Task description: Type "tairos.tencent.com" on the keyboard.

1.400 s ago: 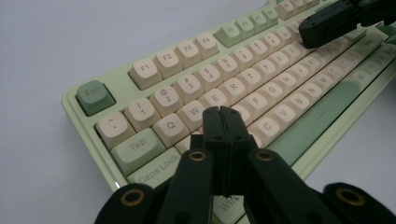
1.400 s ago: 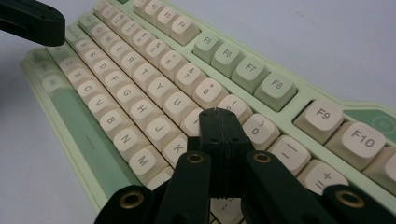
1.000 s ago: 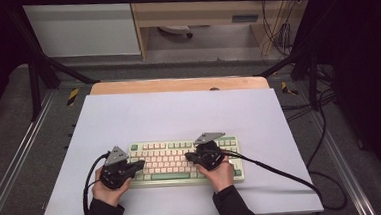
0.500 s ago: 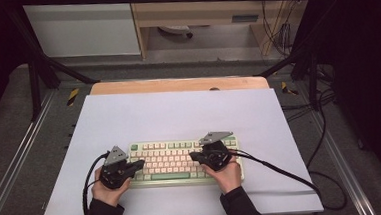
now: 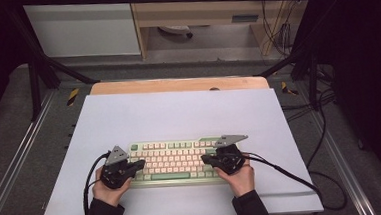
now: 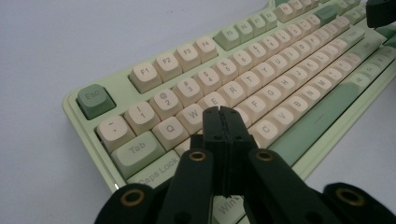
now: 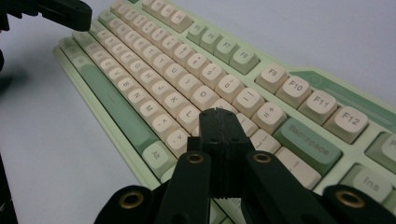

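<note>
Green-and-cream mechanical keyboard lay on the white tabletop, lower centre of the high view, parallel to the near edge. Left claw had its jaws pressed flat together, nothing between them, tip poised over the letter keys just right of W and below E. Right claw likewise fully closed and empty, tip over the keys right of L, near the Backspace key. Risk, as judged: the closed tips looked nearly as wide as a keycap, so a slightly off-centre press could catch two neighbouring keys, and a slanted push could slide the keyboard on the smooth sheet. High view gave both hands at opposite ends of the keyboard and the trailing cables; legends were unreadable there. Claw views gave the legends and tip placement, though tip-to-key contact could not be judged.
</note>
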`<action>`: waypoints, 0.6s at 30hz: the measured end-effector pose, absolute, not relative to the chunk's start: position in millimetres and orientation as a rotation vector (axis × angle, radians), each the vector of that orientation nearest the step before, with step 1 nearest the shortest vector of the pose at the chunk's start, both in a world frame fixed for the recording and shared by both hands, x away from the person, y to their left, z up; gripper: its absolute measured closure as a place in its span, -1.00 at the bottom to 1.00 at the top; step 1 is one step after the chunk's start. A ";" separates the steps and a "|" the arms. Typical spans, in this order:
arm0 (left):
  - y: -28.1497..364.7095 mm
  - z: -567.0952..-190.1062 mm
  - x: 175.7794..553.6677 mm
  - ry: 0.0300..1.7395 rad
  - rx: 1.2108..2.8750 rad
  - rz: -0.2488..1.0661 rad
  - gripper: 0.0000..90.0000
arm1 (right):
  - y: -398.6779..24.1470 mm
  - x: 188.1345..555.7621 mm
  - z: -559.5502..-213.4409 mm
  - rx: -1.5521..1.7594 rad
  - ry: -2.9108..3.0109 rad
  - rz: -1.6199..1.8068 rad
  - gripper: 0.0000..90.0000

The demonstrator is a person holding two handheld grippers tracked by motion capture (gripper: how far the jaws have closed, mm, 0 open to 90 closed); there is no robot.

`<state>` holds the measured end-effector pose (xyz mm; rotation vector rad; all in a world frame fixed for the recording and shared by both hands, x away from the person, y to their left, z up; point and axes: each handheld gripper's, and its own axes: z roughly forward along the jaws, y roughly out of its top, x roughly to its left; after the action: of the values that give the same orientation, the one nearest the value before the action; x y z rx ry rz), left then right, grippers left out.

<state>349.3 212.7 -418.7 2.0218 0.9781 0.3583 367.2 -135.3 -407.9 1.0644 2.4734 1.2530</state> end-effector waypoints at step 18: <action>198.9 -424.3 358.9 0.971 2.062 0.359 1.00 | -147.1 357.0 -415.8 1.062 2.490 1.255 1.00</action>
<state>358.9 198.9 -424.3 2.0623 0.9708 0.3591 357.0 -147.1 -415.8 1.0617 2.4899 1.2549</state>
